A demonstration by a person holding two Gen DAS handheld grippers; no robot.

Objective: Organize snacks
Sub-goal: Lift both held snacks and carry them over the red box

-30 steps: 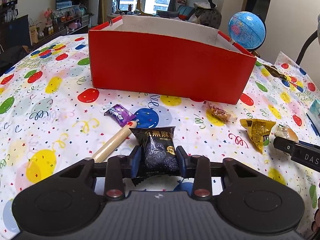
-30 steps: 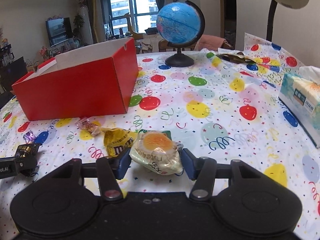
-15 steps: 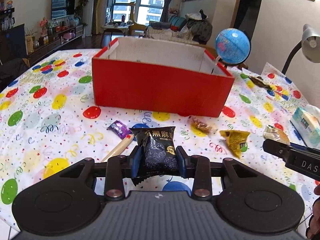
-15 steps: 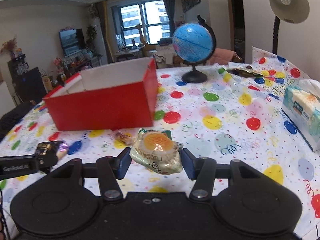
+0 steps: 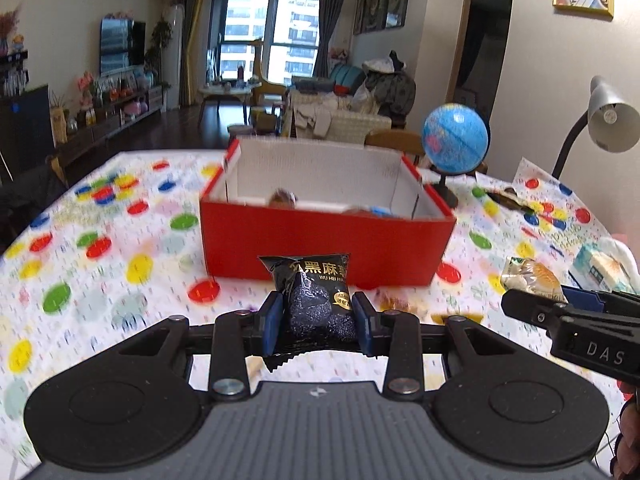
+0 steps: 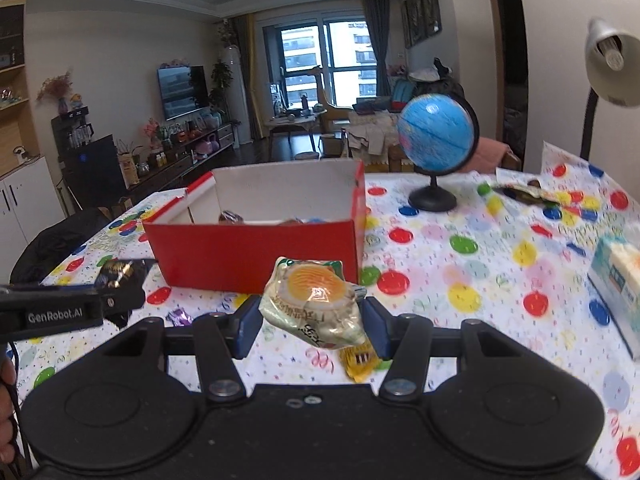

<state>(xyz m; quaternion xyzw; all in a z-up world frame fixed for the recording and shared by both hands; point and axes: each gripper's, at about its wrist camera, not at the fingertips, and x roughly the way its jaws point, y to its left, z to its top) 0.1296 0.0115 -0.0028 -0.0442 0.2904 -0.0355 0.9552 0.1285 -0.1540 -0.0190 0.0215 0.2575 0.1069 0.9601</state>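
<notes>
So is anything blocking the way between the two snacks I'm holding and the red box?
Nothing visible does. The left gripper holds the black sesame packet and the right gripper the pale pastry packet, both facing the red box. Only its near wall lies ahead, and the top is open.

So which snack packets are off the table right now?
Two: the black sesame packet, clamped in the left gripper, and the pale packet with the orange picture, clamped in the right gripper. The yellow packet lies on the tablecloth.
</notes>
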